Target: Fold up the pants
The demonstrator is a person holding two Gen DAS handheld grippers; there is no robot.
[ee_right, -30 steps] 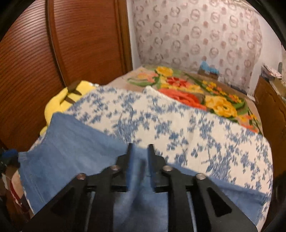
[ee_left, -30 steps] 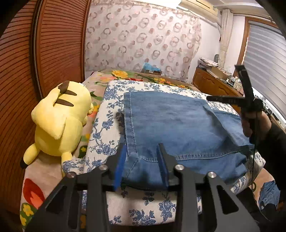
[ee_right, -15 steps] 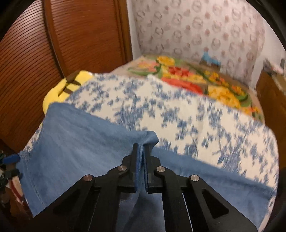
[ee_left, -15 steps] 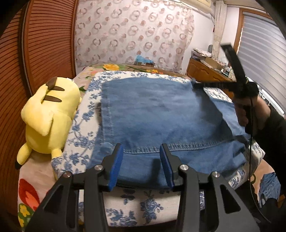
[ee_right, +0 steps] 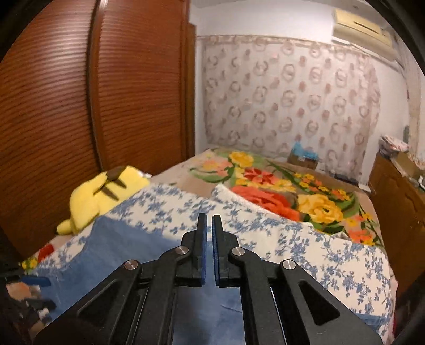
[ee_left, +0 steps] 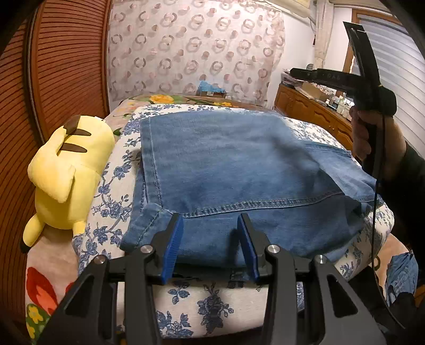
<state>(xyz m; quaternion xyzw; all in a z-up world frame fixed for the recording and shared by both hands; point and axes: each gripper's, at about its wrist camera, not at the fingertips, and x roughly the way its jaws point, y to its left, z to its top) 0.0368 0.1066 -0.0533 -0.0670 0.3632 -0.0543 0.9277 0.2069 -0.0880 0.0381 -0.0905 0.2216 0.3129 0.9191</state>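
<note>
Pants [ee_left: 239, 169]: blue denim, folded into a flat block, lying on the white cushion w/ blue flower print [ee_left: 111, 191] at the near end of the bed. Stitched hem runs across the near part of the top layer; lower layer sticks out beneath it toward me and hangs a bit over the cushion's front edge. On the right a narrower strip of denim shows from under the top fold.

My left gripper [ee_left: 211, 244] sits low at the near edge of the pants, jaws apart, blue pads on either side of the front denim layer. Can't tell if the pads actually touch the cloth; they don't pinch it.

My right gripper [ee_right: 209, 249] is up in the air, above the pants & cushion, pointing over the bed. Jaws together, just a thin slit between the blue pads, nothing in them. From the left wrist cam I see it raised at the right, a hand [ee_left: 364, 132] round its grip, cable hanging down.

Around: yellow plush toy [ee_left: 69, 172] lies on the bed just beside the cushion's left side, touching it. Under both is a bedspread w/ big orange & yellow flowers [ee_right: 305, 196]. Left of the bed, brown slatted doors [ee_right: 79, 106]; behind it a patterned curtain [ee_left: 191, 53]. Wooden cabinet [ee_right: 393, 201] at right, cluttered on top. AC unit [ee_right: 358, 25] high on the wall.
</note>
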